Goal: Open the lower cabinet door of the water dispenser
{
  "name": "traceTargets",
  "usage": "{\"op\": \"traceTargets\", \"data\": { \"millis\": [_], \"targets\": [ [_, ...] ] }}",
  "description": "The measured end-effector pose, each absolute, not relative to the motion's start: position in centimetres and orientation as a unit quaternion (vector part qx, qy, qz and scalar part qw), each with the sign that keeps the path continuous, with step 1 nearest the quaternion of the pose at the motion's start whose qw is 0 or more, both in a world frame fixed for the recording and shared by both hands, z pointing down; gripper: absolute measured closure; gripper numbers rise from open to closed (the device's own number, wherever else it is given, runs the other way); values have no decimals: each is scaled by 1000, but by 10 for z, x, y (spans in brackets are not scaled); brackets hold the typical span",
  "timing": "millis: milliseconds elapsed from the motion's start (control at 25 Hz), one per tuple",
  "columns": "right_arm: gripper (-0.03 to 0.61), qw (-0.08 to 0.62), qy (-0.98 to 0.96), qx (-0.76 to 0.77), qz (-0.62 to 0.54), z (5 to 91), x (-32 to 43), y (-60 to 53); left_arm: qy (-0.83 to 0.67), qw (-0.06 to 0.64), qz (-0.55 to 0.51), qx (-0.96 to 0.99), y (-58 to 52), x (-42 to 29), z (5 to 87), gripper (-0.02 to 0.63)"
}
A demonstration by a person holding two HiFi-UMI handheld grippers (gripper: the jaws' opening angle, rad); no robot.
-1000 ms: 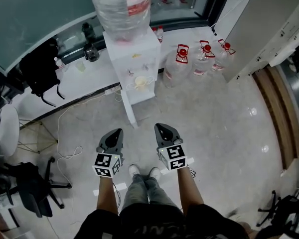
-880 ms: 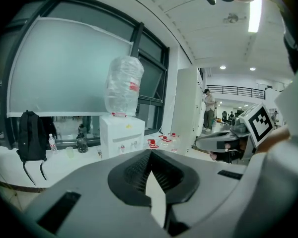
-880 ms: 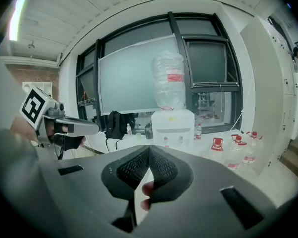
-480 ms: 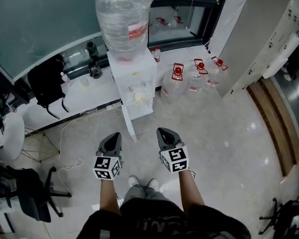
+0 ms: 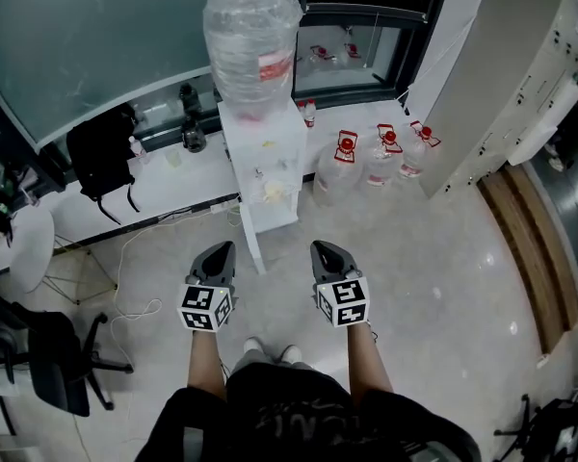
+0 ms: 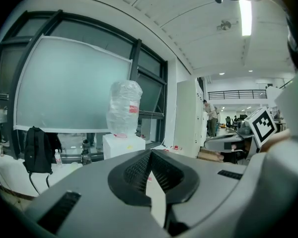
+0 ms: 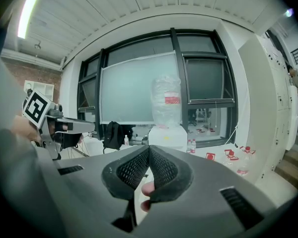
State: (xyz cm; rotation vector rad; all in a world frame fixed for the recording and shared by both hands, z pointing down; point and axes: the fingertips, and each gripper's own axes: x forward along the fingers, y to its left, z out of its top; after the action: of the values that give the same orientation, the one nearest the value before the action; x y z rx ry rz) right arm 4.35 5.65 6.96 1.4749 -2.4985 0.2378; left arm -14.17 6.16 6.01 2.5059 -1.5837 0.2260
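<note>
A white water dispenser (image 5: pixel 262 166) stands against the window wall with a big clear bottle (image 5: pixel 251 46) on top; it also shows in the left gripper view (image 6: pixel 123 145) and the right gripper view (image 7: pixel 167 136). Its lower cabinet door (image 5: pixel 275 207) faces me and looks shut. My left gripper (image 5: pixel 221 250) and right gripper (image 5: pixel 321 249) hang side by side in front of the dispenser, well short of it. Both have their jaws together with nothing between them, tips touching in the left gripper view (image 6: pixel 150 154) and the right gripper view (image 7: pixel 149 150).
Several full water bottles with red caps (image 5: pixel 378 160) stand on the floor right of the dispenser. A white cabinet (image 5: pixel 506 80) rises at the right. A black backpack (image 5: pixel 103 150) leans on the ledge at left, cables (image 5: pixel 140 248) trail across the floor, and a black office chair (image 5: pixel 53 359) stands lower left.
Both grippers have risen, and the head view has tilted up, so the dispenser and its bottle now sit lower and fuller in frame. Jaws stay together.
</note>
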Motion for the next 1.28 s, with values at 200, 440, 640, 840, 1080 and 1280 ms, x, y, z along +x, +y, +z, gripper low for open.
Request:
{"op": "traceTargets", "data": {
  "millis": [200,440,640,840,1080,1280],
  "targets": [
    [566,108,-852,507,70,58,53,60,-535,70,67,839,65,-144,44,603],
    [566,102,-854,508,51,42,54,58,-540,48,57,839,63,-147,22,604],
    [566,99,-857,504,42,37,50,57,-540,40,60,839,65,-148,18,604],
    [566,100,-858,503,37,33,48,55,-543,40,59,837,65,-151,15,603],
    [566,99,-857,504,34,34,45,54,-546,39,55,835,65,-153,14,603],
    [566,96,-856,506,35,34,47,53,-548,40,56,834,64,-155,15,603]
  ]
}}
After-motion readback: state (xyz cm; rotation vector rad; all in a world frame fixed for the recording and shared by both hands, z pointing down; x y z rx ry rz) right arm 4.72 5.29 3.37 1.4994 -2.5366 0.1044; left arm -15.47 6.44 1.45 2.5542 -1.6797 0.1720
